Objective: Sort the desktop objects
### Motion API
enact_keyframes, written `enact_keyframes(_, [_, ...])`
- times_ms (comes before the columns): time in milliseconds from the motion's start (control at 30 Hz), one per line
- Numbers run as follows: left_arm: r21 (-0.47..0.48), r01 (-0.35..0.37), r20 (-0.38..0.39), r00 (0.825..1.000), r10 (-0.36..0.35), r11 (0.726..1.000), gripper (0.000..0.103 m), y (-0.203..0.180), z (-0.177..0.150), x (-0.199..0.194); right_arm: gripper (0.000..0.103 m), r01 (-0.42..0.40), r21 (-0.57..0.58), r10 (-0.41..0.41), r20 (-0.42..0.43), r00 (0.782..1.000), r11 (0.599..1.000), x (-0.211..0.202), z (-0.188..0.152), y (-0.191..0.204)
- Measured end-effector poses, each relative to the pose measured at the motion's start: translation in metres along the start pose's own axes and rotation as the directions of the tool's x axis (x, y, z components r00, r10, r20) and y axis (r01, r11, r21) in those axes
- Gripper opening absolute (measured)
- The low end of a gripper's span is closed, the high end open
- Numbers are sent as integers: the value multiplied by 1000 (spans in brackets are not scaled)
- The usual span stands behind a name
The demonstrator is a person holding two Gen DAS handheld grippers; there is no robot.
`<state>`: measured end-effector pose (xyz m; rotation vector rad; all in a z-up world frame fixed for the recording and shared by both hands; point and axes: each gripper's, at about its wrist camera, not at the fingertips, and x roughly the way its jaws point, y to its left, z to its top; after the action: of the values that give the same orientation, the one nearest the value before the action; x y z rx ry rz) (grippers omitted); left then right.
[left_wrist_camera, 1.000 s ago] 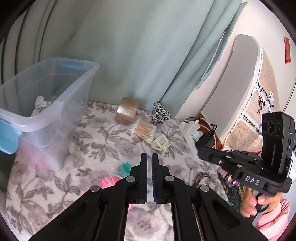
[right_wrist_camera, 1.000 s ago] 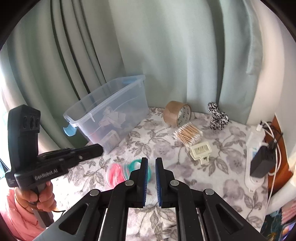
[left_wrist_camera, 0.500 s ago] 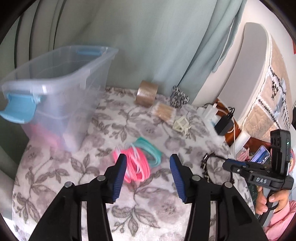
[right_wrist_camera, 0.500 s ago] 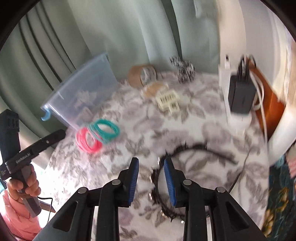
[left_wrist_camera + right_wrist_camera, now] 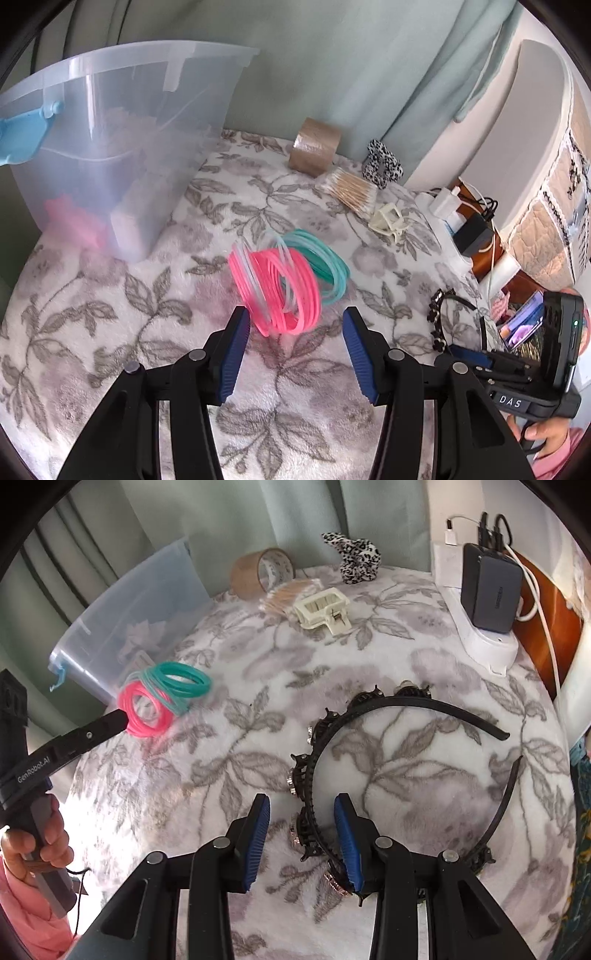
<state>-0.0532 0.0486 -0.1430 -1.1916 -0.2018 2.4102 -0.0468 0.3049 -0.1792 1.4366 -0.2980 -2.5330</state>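
- The clear plastic storage bin point(image 5: 122, 147) with blue latches, rigid and smooth-walled, stands ahead and to the left of the left claw point(image 5: 293, 326); it already holds a few things, so I judge it the place for the sorted pieces.
- The tabletop point(image 5: 110, 314) under a fleecy white cloth with grey leaves is soft, so thin pieces sink into the nap; a claw should come down low enough to get under them.
- The black plastic headband point(image 5: 399, 746) with rhinestone claw clips along one side lies directly beneath the right claw point(image 5: 303, 812). The jaws are opening and straddle the decorated arc without pressing it. The band is springy and narrow: close on the flat band between two clips, not on a stone, or it may twist out.
- The bundle of thin pink, clear and teal rubber rings point(image 5: 284, 280) sits just in front of the left claw, whose jaws stand apart and empty. The rings are loose and floppy: push forward so both pads bracket the pink stack, then pinch across many strands at once.
- Well beyond both claws lie a brown packing-tape roll point(image 5: 314, 151), a leopard-print fabric scrunchie point(image 5: 382, 164), a clear packet of wooden cotton swabs point(image 5: 351, 188) and a cream plastic hair clip point(image 5: 325, 609).
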Motion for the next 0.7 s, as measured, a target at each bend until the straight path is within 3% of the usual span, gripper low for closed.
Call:
enact_keyframes(200, [-33,-27,9,1000,28,999,53,8,2,2,38,37,21,-37,2,999,999,0,0,3])
enact_keyframes(333, [-63,-26,-5,1000,26,998,57,16,2,3,28,67,33,-67,0,998,997,0,0,3])
enact_keyframes(533, [-106,-28,-45,999,23,994,58,23,0,11,20,76,57,-76,3,997,995,-1,-2,1])
enact_keyframes(700, [-75,-20,-25,1000,19,997,58,17,1,13,18,74,66,-74,1,997,995,-2,-2,1])
